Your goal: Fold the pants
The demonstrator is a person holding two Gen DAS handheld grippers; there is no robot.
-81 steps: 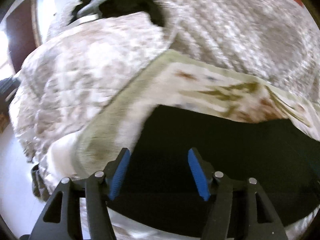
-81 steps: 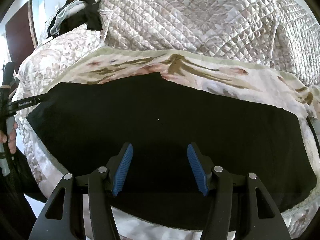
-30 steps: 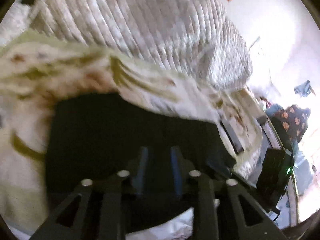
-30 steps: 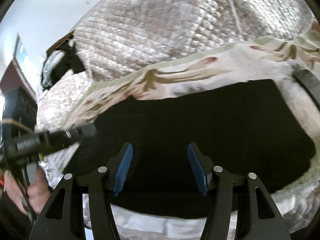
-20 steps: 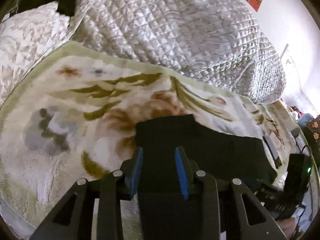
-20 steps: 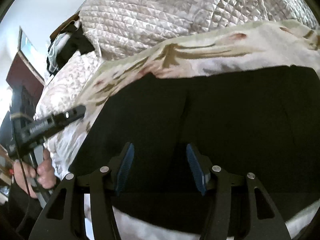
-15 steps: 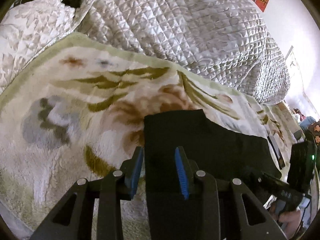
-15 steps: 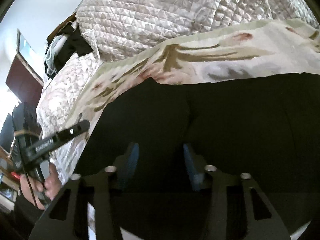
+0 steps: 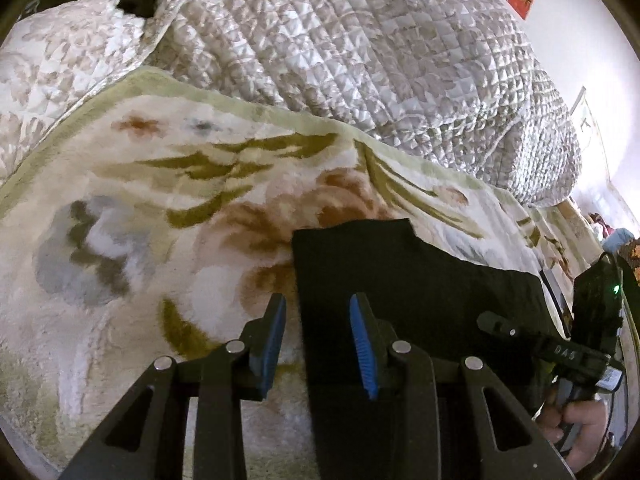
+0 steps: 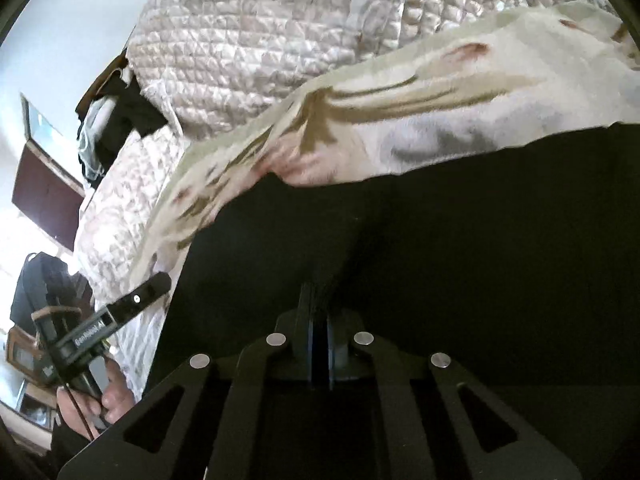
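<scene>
You are working over a bed where the black pants (image 9: 404,276) are lying on a floral blanket (image 9: 160,208), with a quilted comforter (image 9: 360,64) heaped along the far side.

Your left gripper (image 9: 318,334) is hovering with its jaws released, the blue pads (image 9: 362,340) spread apart and straddling the left edge of the pants: the right pad is sitting over the black cloth, the left pad over the blanket just beside it. Whether either pad is touching the fabric cannot be told.

Your right gripper (image 10: 319,346) is clenching its jaws, and the fingers are pressing together on a raised fold of the pants, a ridge of black cloth running away from the tips toward the far side. The pants are filling most of the near and right part of the right wrist view.

At the left of that view, your left hand (image 10: 106,398) is gripping its tool's handle; at the right of the left wrist view, your right hand (image 9: 576,432) is doing likewise.
</scene>
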